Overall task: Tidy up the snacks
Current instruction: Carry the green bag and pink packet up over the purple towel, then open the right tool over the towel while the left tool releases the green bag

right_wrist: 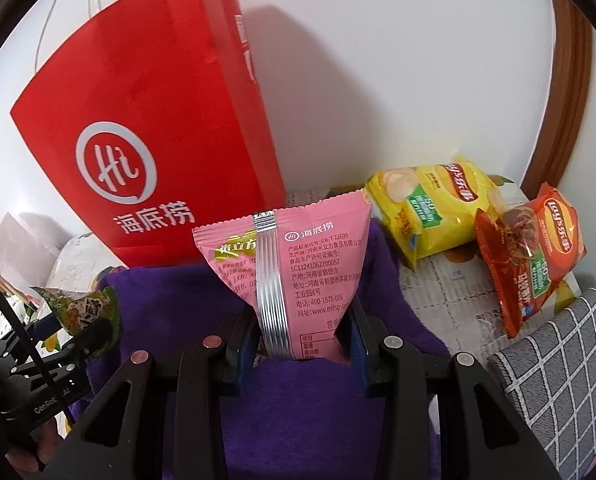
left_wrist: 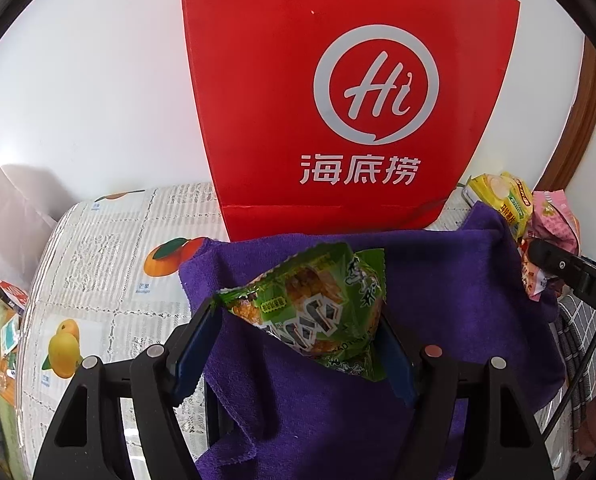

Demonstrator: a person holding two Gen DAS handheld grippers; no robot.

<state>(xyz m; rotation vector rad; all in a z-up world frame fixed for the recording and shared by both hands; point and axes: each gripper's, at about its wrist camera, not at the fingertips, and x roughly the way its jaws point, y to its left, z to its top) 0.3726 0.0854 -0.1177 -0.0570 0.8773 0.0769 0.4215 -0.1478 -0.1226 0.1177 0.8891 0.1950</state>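
Your left gripper stands moderately wide, and its blue pads clamp a green snack packet from both sides. The packet hangs tilted above the purple cloth, its crimped top edge pointing up toward the red bag.

Your right gripper is at its narrowest, pinching the lower end of a pink packet. That packet stands upright between the pads, back side facing the camera with its silver seam running down the middle. It also sits over the purple cloth, in front of the red bag.

In the right wrist view your left gripper shows at the lower left, green packet in its grip. In the left wrist view one black finger of your right gripper reaches in from the right, with the pink packet beside it.

The red bag stands upright against the white wall, just behind the cloth. A yellow chip bag and an orange chip bag lie on the fruit-print counter to the right of the cloth, touching each other.
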